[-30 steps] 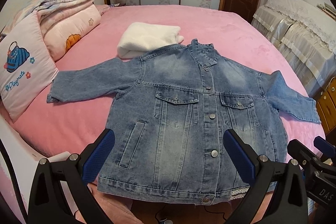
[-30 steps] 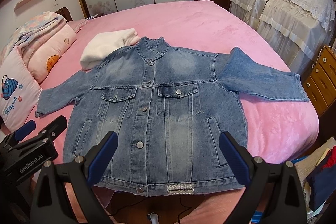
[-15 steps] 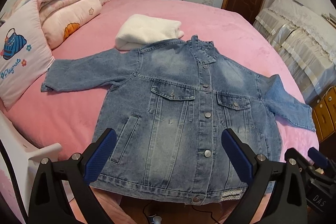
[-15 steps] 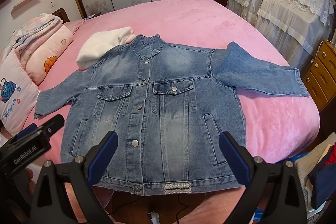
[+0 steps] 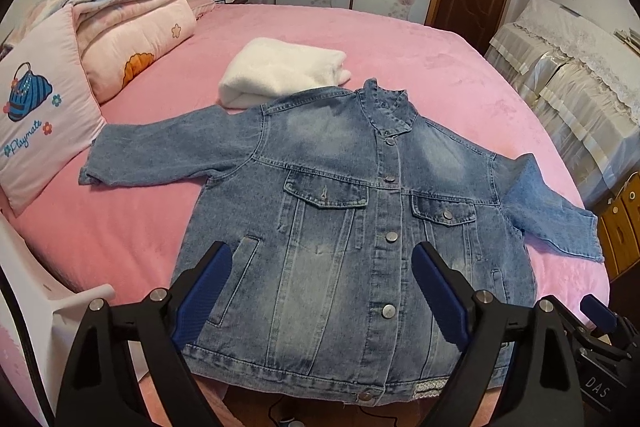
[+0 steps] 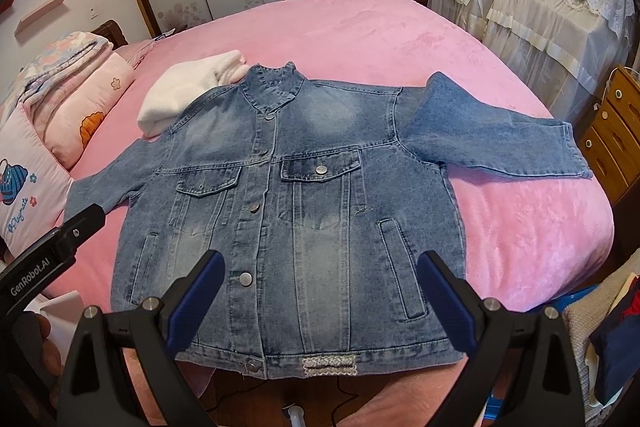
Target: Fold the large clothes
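A blue denim jacket lies flat, face up and buttoned, on the pink bed, collar away from me, both sleeves spread out sideways. It also shows in the right wrist view. My left gripper is open and empty, held above the jacket's lower left front. My right gripper is open and empty above the jacket's lower hem. Each gripper shows at the edge of the other's view: the right gripper and the left gripper.
A folded white garment lies just behind the jacket's left shoulder. Pillows and a folded quilt are stacked at the left. Covered furniture and a wooden drawer unit stand to the right of the bed.
Both grippers have moved forward and slightly lower over the jacket, so it fills more of each view. Both stay open. The jacket has not moved.
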A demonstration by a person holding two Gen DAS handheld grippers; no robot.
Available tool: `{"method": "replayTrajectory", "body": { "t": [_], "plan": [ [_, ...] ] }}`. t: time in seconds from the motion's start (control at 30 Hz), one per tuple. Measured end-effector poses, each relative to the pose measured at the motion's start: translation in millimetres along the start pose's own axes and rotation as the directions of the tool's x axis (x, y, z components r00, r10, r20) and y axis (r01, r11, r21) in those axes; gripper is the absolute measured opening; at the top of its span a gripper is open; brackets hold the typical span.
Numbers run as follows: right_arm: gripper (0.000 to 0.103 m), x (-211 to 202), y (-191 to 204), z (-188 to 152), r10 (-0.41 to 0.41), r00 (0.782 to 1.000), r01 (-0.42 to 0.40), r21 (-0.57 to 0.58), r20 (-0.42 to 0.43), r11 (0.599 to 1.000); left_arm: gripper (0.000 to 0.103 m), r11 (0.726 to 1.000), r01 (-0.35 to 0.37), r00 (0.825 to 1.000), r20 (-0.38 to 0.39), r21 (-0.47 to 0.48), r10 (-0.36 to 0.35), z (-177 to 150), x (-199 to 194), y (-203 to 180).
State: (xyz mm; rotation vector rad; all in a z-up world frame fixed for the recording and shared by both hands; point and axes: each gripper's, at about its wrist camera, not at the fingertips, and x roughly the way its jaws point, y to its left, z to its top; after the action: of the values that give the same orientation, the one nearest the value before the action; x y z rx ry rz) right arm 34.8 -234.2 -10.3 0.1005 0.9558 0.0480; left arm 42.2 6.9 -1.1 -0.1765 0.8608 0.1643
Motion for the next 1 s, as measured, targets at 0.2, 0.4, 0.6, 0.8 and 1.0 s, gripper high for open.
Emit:
{"method": "replayTrajectory", "body": {
  "t": [0.2, 0.4, 0.6, 0.8, 1.0],
  "plan": [
    [0.097, 9, -14, 5, 0.004, 1.0, -0.004, 0.013, -0.007, 1.0, 0.09, 1.0, -0.005, 1.0, -0.015, 0.03, 0.005, 7, 8, -17],
    [0.097, 15, -32, 13, 0.004, 1.0, -0.004, 0.032, -0.005, 0.999, 0.091, 0.994, -0.032, 0.999, -0.025, 0.101, 0.035, 11, 17, -43],
    [0.097, 19, -57, 20, -0.004, 1.0, 0.003, 0.067, 0.014, 0.998, 0.091, 0.989, -0.02, 0.999, -0.024, 0.146, 0.024, 16, 22, -69],
    [0.097, 29, -90, 29, -0.035, 0.999, 0.032, 0.121, 0.028, 0.992, 0.091, 0.981, -0.019, 1.0, -0.016, 0.195, 0.022, 22, 32, -100],
    [0.098, 37, -128, 36, -0.08, 0.996, 0.07, 0.18, 0.05, 0.981, 0.091, 0.968, -0.014, 0.999, -0.04, 0.249, 0.024, 25, 54, -133]
  ]
}}
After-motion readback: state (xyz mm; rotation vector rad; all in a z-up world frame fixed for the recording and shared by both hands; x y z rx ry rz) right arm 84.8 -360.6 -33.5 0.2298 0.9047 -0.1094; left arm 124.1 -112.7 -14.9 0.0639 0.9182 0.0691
